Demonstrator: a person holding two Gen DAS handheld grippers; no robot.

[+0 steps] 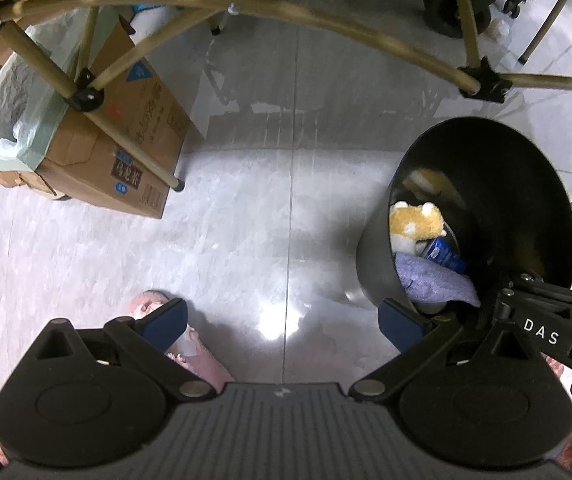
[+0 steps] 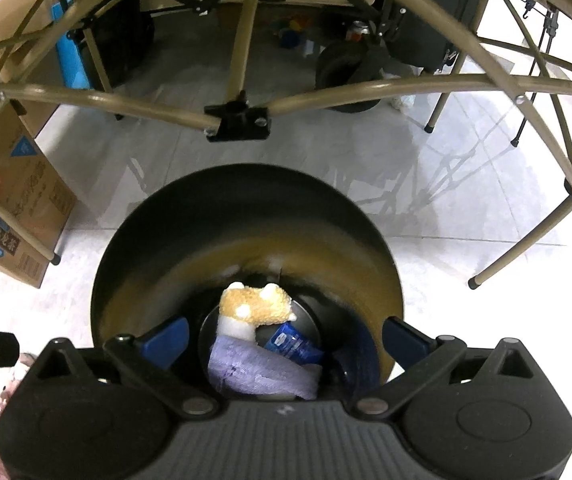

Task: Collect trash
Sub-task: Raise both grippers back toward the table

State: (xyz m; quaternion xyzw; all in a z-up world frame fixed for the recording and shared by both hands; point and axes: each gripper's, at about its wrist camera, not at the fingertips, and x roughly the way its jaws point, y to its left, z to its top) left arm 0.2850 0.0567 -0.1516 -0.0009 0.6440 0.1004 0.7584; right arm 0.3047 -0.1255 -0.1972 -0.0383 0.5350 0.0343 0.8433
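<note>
- Round black metal bin (image 2: 245,240): we hold orange plush toy (image 2: 255,306), lilac cloth (image 2: 261,376), blue packet (image 2: 296,346) inside.
- Left gripper (image 1: 283,320), right gripper (image 2: 286,338): jaws open, empty.
- Next, we judge: seek remaining trash on the floor.

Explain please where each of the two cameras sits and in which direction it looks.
Left wrist: sits on the left gripper, looks down at the floor; its open fingers, the right gripper's arm and pink slippers show.
Right wrist: sits on the right gripper, looks straight down into the black bin; its open fingers show.
Shared: the black bin with plush toy, purple cloth and blue packet, plus the cardboard box.
</note>
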